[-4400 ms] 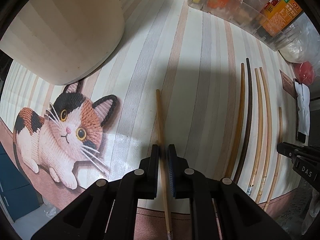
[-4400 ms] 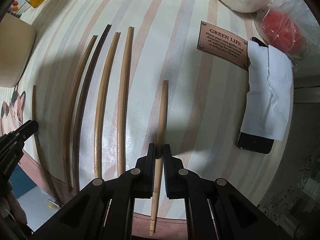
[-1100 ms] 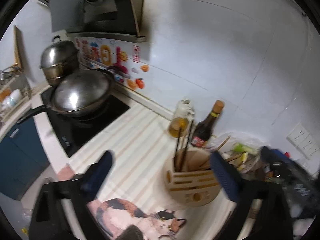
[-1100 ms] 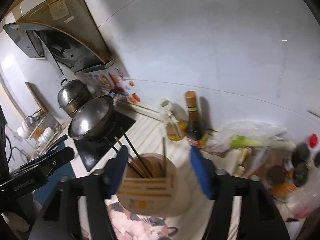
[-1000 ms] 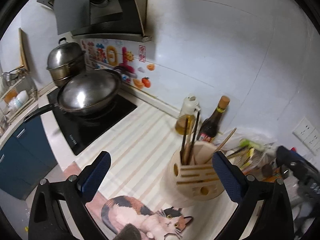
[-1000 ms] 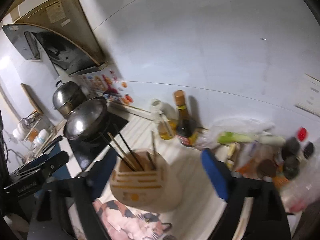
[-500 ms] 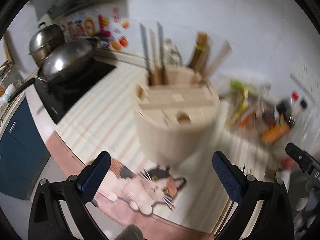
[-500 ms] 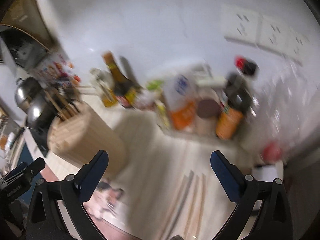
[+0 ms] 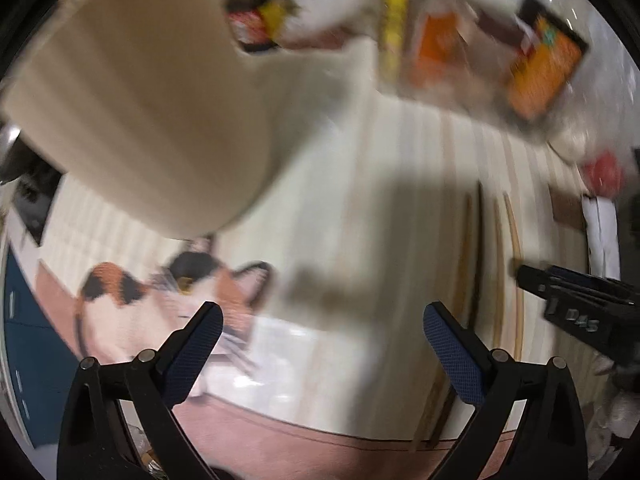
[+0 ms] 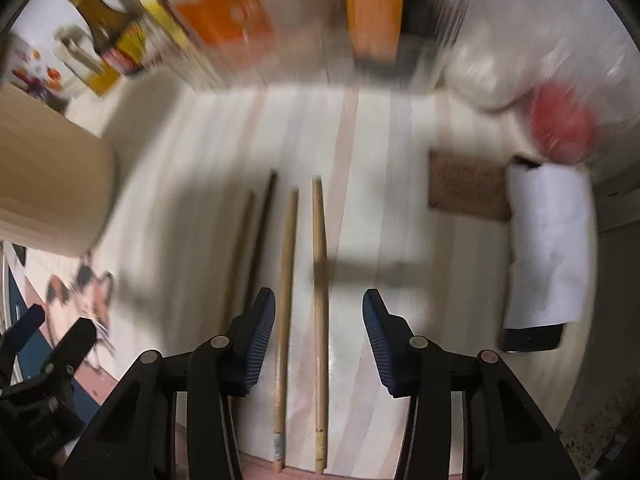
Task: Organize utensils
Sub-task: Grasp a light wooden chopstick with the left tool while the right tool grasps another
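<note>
Both empty: right gripper (image 10: 319,338) spread over lightest chopstick (image 10: 319,300) to straddle it, left gripper (image 9: 320,344) spread wide above surface (image 9: 360,208).

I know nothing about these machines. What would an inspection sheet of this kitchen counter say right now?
Surface: striped mat with a cat picture.
Job's things: four chopsticks lie side by side; wooden holder stands at the left.
Clutter: sauce bottle, orange packets, red object in plastic, brown tag, white paper over a dark phone-like object.
Tongs: left tongs open, empty; right tongs open, either side of two chopsticks.
Cables: nothing seen.
Surroundings: blurred; blue cabinet below.
</note>
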A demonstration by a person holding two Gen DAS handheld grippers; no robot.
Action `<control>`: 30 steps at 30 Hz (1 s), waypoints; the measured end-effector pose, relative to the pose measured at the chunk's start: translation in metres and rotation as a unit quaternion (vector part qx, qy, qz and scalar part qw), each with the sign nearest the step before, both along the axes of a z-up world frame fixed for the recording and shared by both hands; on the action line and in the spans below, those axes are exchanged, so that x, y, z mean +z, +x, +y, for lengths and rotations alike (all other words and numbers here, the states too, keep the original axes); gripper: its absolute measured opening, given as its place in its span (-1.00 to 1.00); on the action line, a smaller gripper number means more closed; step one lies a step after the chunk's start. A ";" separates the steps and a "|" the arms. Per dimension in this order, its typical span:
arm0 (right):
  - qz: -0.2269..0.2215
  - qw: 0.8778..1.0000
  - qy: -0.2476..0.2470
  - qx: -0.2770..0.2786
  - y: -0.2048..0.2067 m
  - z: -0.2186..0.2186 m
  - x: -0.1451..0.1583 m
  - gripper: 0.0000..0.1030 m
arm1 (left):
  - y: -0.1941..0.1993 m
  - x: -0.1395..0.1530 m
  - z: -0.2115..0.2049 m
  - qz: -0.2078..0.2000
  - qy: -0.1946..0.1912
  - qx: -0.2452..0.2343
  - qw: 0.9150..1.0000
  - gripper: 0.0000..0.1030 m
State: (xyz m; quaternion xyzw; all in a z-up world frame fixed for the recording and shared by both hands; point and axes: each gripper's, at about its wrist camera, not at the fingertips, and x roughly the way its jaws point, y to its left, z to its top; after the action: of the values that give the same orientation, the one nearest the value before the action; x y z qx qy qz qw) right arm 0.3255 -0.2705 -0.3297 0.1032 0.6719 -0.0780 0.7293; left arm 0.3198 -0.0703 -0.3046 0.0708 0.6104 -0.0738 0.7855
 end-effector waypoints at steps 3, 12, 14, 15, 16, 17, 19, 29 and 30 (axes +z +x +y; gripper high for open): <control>0.002 1.000 -0.017 0.010 -0.006 0.000 -0.009 -0.67 | 0.000 -0.015 -0.020 0.022 -0.006 -0.033 0.999 0.59; 0.011 0.997 -0.041 -0.060 -0.038 -0.052 -0.004 -0.87 | 0.003 -0.045 -0.077 0.052 -0.006 -0.110 0.992 0.00; 0.014 0.997 -0.043 -0.064 -0.042 -0.057 -0.003 -0.87 | 0.003 -0.048 -0.087 0.047 -0.005 -0.124 0.991 -0.07; 0.015 0.997 -0.042 -0.066 -0.043 -0.059 -0.003 -0.87 | 0.003 -0.048 -0.089 0.045 -0.006 -0.128 0.991 -0.17; 0.016 0.997 -0.041 -0.068 -0.044 -0.060 -0.003 -0.87 | 0.004 -0.048 -0.092 0.045 -0.008 -0.131 0.990 -0.33; 0.017 0.997 -0.041 -0.069 -0.044 -0.060 -0.003 -0.87 | 0.004 -0.048 -0.095 0.044 -0.008 -0.134 0.990 -0.44; 0.020 0.996 -0.046 -0.070 -0.045 -0.060 -0.003 -0.87 | 0.004 -0.049 -0.098 0.042 -0.008 -0.136 0.990 -0.89; 0.036 0.999 0.007 0.001 -0.037 -0.017 -0.006 -0.87 | 0.009 -0.055 -0.014 0.068 -0.020 -0.002 0.997 -0.91; 0.039 0.999 0.013 0.006 -0.037 -0.012 -0.006 -0.87 | 0.006 -0.056 -0.004 0.074 -0.024 0.012 0.997 -0.91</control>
State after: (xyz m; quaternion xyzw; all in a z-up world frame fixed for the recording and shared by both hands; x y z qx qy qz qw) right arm 0.2885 -0.2828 -0.3358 0.1052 0.7016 -0.0685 0.7014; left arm 0.3259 -0.0746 -0.3605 0.0389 0.6660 -0.0836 0.7402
